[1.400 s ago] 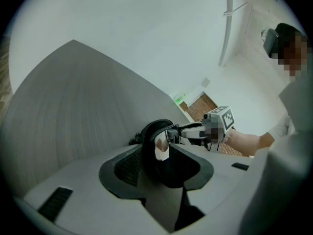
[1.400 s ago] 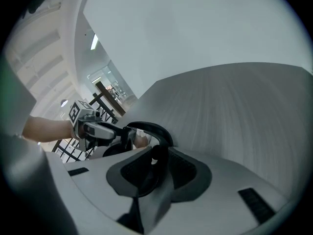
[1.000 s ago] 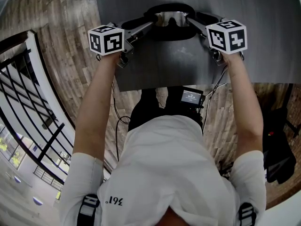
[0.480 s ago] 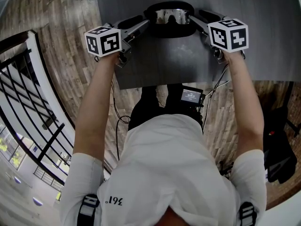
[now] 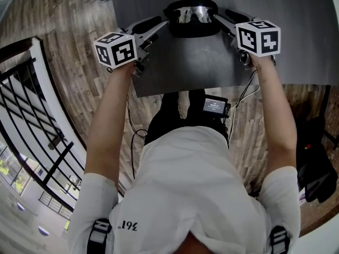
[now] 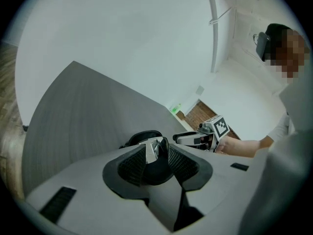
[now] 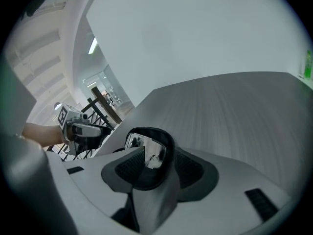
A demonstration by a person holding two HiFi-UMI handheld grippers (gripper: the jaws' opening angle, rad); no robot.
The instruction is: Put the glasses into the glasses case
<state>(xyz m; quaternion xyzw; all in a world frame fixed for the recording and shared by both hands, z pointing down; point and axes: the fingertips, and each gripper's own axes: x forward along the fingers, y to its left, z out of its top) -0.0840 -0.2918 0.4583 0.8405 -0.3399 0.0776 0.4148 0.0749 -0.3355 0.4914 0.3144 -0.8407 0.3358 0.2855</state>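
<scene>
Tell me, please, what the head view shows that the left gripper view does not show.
Only the head view shows the person's white shirt, the small screen at the waist and the black railing.

Only the left gripper view shows a small green sign on the wall and the left gripper's ribbed pads from close up. Its jaws are closing, with one end of the glasses between them.

Both show the glasses, the grey table and the right gripper.

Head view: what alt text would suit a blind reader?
From above, a person in white holds two grippers to mirrored glasses over a grey table. The right gripper grips one end; the left gripper is closing its jaws round the other.
</scene>
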